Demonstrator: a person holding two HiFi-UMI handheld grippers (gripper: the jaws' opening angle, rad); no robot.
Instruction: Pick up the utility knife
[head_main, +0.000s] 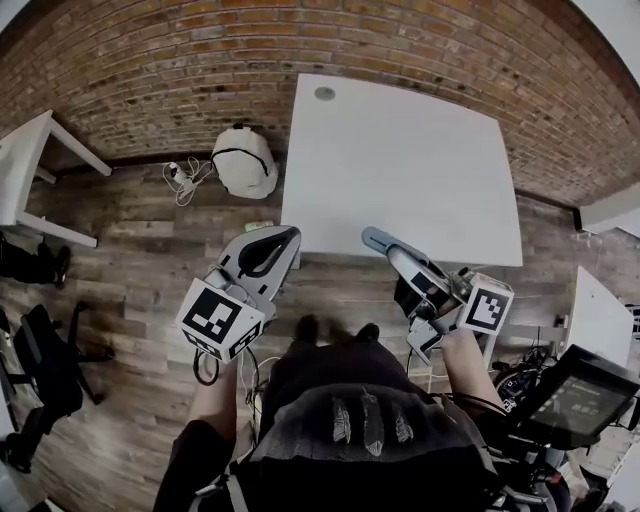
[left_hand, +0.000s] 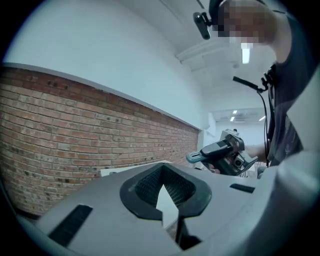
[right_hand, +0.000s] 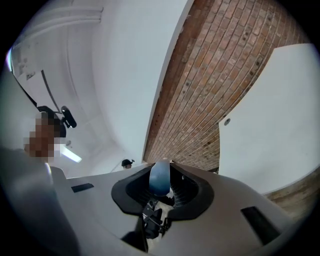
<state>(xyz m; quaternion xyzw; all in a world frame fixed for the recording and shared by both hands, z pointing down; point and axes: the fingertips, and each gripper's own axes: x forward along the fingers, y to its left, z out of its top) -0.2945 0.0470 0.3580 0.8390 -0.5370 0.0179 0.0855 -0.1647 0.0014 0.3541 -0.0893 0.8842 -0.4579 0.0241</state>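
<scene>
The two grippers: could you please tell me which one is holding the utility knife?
The right gripper: its jaws clamp the blue-grey utility knife, whereas the left gripper is shut with nothing between its jaws.

The brick wall (head_main: 150, 80) across the top of the head view is rough and matt. The floor (head_main: 140, 270) below it is worn, grainy wood planks. The white surface (head_main: 400, 170) at upper centre looks smooth and matt. The left gripper (head_main: 272, 246) and right gripper (head_main: 408, 268) have matt grey plastic shells with black ribbed jaws. The utility knife (head_main: 380, 241) handle is smooth blue-grey plastic.
</scene>
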